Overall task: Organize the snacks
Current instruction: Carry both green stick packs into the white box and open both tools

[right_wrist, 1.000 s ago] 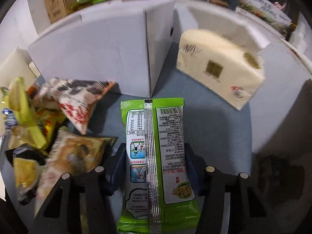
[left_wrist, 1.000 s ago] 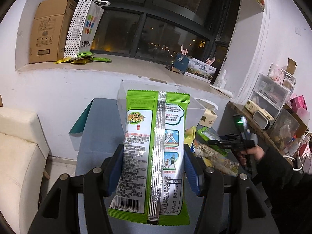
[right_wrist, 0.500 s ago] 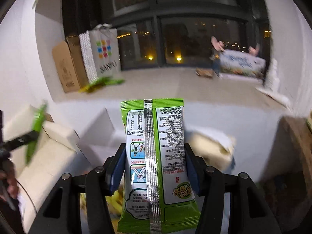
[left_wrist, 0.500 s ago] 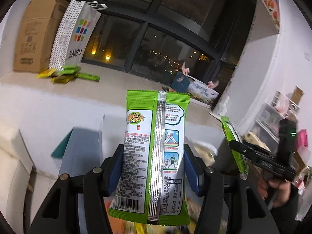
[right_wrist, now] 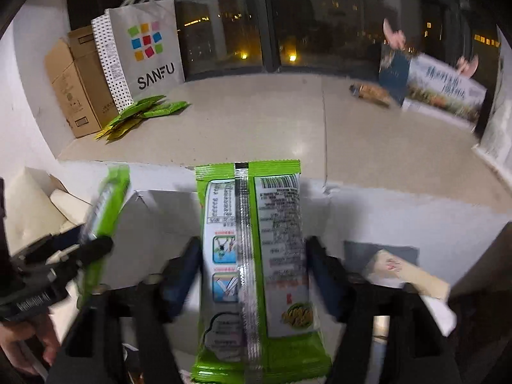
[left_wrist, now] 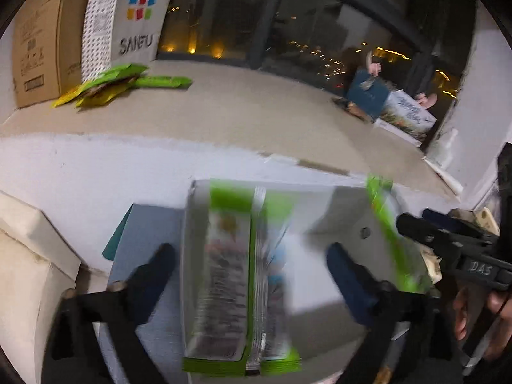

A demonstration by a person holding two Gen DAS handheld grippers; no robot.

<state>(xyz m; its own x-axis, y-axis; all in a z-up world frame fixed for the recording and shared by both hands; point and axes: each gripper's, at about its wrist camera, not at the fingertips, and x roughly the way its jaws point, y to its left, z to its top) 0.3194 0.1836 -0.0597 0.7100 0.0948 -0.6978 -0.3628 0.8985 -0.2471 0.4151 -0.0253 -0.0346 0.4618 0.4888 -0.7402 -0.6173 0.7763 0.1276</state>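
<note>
The left gripper (left_wrist: 249, 265) is opening wide, its fingers (left_wrist: 153, 265) standing clear of the green packet (left_wrist: 243, 275), which is blurring between them, long axis running straight ahead along the fingers, over the white box (left_wrist: 320, 204) just below and ahead. The right gripper (right_wrist: 252, 272) is opening too, its own packet (right_wrist: 252, 256) lying lengthwise between the parting jaws, above the same box.

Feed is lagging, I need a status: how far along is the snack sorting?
Done: unclear, the box interior is hidden. In hand: left claw and right claw are opening above it, with left packet and right packet loose between them. Left: both packets landing; other snacks are out of view.
</note>
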